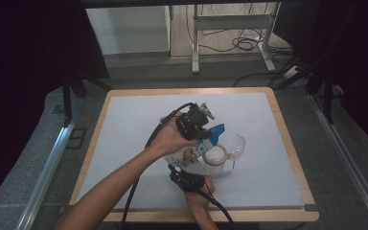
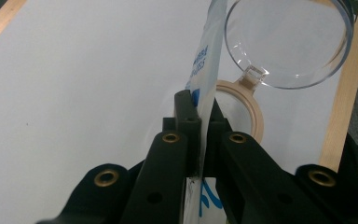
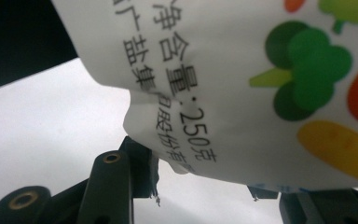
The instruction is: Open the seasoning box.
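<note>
The left tool [image 2: 199, 116] is clamping the pouch [image 2: 207, 60] edge, directly above the open jar [image 2: 242, 112]. The right tool [image 3: 205, 186] is sitting beneath, jaws apart around the pouch's bottom.

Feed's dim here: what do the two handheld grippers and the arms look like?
Both grippers are black: the left gripper and right gripper each trail a black cable, and the right carries a grey three-cornered plate. Brass-coloured eyelets stud the black fingers. The forearms are bare, no sleeves.

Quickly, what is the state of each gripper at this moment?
Left gripper: shut on the bag, gripping its thin edge.
Right gripper: jaws stand apart beside the bag's lower edge; whether they grip it cannot be told.
</note>
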Demonstrator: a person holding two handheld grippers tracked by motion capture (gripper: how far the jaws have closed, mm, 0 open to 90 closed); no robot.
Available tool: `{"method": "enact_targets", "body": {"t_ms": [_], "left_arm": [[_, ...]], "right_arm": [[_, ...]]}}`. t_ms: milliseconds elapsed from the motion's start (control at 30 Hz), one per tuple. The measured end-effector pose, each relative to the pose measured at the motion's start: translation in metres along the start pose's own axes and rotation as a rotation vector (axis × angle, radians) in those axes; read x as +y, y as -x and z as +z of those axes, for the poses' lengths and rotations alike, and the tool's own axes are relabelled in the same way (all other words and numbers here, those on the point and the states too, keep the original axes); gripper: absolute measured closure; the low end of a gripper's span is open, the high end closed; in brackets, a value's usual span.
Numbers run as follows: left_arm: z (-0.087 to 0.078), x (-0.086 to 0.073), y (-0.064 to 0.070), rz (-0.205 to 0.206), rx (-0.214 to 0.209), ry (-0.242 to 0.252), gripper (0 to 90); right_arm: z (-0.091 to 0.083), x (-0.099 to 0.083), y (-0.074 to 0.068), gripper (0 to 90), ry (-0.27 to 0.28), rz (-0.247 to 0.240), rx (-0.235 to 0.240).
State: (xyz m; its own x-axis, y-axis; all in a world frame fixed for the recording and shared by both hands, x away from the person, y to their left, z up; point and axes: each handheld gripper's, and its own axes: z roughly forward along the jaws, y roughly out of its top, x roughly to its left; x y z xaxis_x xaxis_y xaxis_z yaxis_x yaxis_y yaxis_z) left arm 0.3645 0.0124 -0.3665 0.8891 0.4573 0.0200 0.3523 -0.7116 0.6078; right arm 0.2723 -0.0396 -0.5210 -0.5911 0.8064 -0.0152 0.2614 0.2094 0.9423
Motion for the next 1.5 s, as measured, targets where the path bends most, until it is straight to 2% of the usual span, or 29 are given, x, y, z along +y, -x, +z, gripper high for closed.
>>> {"method": "enact_targets", "body": {"t_ms": [100,400,467,767,1500], "left_arm": [[0.004,0.004,0.003,0.014,-0.001,-0.012,90.0],[0.008,0.009,0.006,0.029,-0.005,-0.024,90.0],[0.009,0.011,0.008,0.039,-0.005,-0.033,90.0],[0.007,0.014,0.009,0.043,-0.010,-0.033,90.0],[0.010,0.015,0.007,0.045,-0.039,-0.031,90.0]], "right_arm": [[-0.001,0.003,-0.002,53.8,0.014,-0.004,-0.003],[-0.002,0.011,-0.002,53.8,0.024,0.023,0.011],[-0.001,0.012,-0.002,53.9,0.032,0.014,0.008],[-0.002,0.018,-0.003,54.1,0.051,0.019,0.006],[-0.004,0.019,-0.003,54.3,0.050,0.016,-0.002]]}}
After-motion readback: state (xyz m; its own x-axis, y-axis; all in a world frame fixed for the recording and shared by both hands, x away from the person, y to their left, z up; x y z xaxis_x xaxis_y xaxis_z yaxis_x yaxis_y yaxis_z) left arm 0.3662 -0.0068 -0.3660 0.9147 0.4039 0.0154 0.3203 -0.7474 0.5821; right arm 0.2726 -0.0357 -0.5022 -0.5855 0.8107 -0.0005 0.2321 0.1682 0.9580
